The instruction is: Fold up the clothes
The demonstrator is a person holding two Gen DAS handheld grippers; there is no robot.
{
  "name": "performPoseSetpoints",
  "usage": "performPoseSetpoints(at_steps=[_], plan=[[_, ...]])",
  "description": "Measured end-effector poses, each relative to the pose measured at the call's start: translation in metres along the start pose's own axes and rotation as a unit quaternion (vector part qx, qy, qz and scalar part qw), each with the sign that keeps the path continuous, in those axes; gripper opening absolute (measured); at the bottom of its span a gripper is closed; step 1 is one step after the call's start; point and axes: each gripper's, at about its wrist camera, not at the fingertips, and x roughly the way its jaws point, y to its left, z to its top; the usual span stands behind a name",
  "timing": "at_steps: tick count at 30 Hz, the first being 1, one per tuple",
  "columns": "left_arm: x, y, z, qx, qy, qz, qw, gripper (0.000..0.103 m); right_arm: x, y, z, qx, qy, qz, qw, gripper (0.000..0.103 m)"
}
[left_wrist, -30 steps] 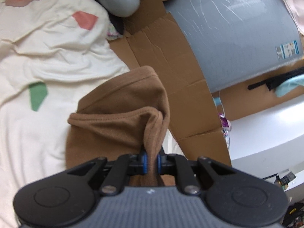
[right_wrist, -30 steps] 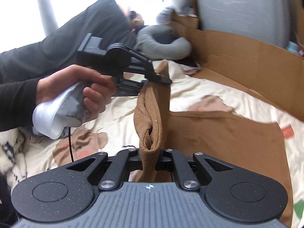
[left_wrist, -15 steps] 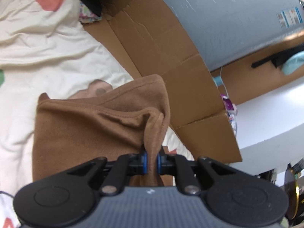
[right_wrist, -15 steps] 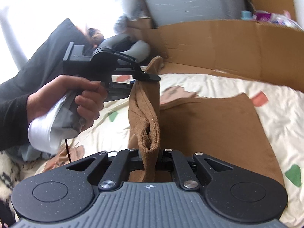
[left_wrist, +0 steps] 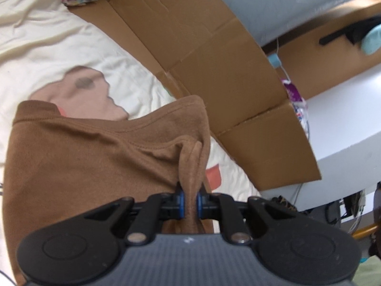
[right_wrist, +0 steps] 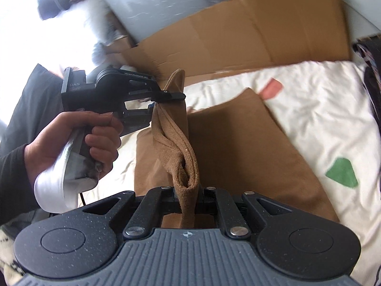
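Garment is lying on the bedsheet, with one edge lifted off it. Left gripper is pinching that edge at the far end, right gripper is pinching it at the near end, fold hanging between them. Cardboard is standing behind the sheet, along its far side. Left hand is sitting left of the garment.

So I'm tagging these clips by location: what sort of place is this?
Probably a lived-in bedroom: the brown garment lies on a cream patterned bedsheet, with flattened cardboard alongside it.
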Motion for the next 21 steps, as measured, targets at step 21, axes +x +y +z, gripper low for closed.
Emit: performPoseSetpoints(at_steps=[21], plan=[[0.087,-0.044,-0.025,0.054,0.045,0.067,0.9952,0.012,0.003,-0.084,-0.006,0.106,0.009,-0.042,0.993,0.003]])
